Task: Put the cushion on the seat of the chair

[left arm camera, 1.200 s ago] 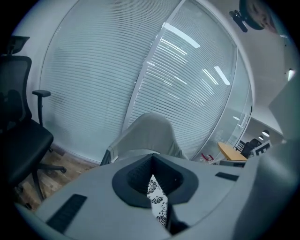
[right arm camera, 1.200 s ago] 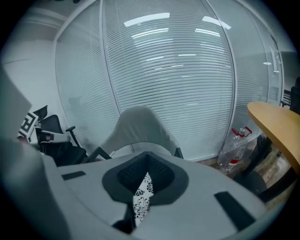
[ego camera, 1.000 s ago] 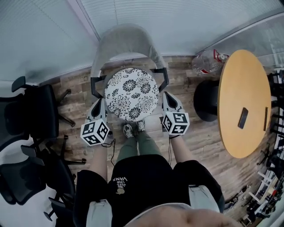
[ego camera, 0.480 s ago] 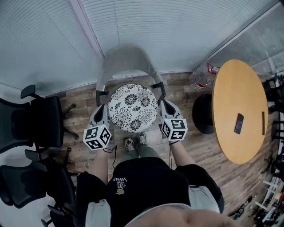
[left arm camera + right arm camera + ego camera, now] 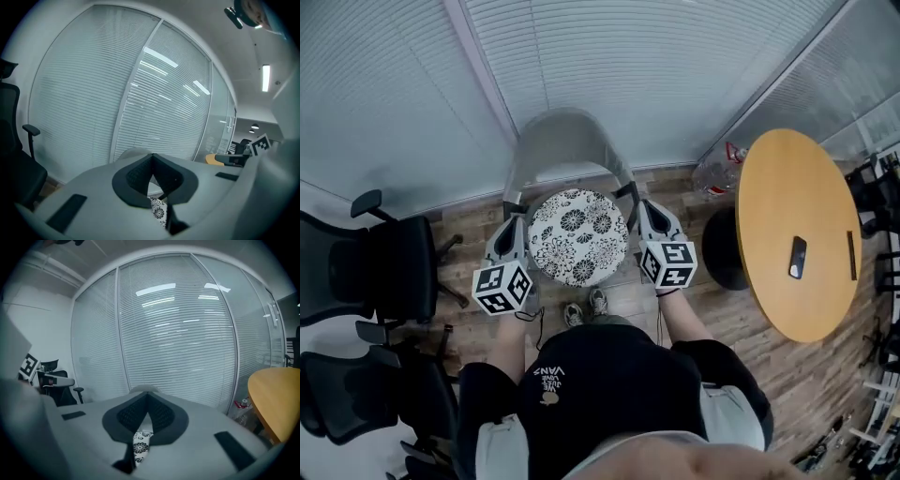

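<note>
Left claw [image 5: 516,223] and right claw [image 5: 641,212] each clench an opposite edge of the round floral cushion [image 5: 578,236], holding it level, patterned face up, over the grey chair [image 5: 567,131] between its armrests; being round, it shows no long axis

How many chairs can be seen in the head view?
3: a grey chair straight ahead, behind the cushion, and two black office chairs at left, one farther, one nearer. Dark furniture at the right edge may hide more.
</note>
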Available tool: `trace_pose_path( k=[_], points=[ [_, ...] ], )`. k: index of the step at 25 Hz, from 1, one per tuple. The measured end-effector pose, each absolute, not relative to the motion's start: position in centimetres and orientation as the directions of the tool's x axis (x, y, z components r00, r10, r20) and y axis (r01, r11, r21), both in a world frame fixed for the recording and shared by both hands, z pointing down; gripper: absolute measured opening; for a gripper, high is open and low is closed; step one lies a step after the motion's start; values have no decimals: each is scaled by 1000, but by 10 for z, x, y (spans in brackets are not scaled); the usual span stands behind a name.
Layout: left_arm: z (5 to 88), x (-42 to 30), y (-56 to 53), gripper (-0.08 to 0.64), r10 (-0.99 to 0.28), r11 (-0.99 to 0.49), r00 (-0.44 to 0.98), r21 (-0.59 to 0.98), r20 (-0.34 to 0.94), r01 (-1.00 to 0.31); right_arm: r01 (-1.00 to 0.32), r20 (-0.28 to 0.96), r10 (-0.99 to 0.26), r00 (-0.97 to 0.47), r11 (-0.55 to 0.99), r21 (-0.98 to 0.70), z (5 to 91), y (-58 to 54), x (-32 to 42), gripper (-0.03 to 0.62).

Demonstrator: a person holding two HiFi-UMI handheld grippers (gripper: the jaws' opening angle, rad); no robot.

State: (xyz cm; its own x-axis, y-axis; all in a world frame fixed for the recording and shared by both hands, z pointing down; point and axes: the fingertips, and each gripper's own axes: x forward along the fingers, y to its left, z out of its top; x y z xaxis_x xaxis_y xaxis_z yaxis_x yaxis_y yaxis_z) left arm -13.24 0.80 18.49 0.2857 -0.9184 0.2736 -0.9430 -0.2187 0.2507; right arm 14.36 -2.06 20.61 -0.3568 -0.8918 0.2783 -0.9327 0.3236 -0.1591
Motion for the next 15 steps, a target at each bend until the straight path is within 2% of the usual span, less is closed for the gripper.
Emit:
trace_pose_path(
  k=[15],
  points=[
    [145, -123, 15, 11, -931, -264, 306, 210, 200, -941, -917, 176, -902, -394, 375, -134, 159, -24, 136, 17]
  ],
)
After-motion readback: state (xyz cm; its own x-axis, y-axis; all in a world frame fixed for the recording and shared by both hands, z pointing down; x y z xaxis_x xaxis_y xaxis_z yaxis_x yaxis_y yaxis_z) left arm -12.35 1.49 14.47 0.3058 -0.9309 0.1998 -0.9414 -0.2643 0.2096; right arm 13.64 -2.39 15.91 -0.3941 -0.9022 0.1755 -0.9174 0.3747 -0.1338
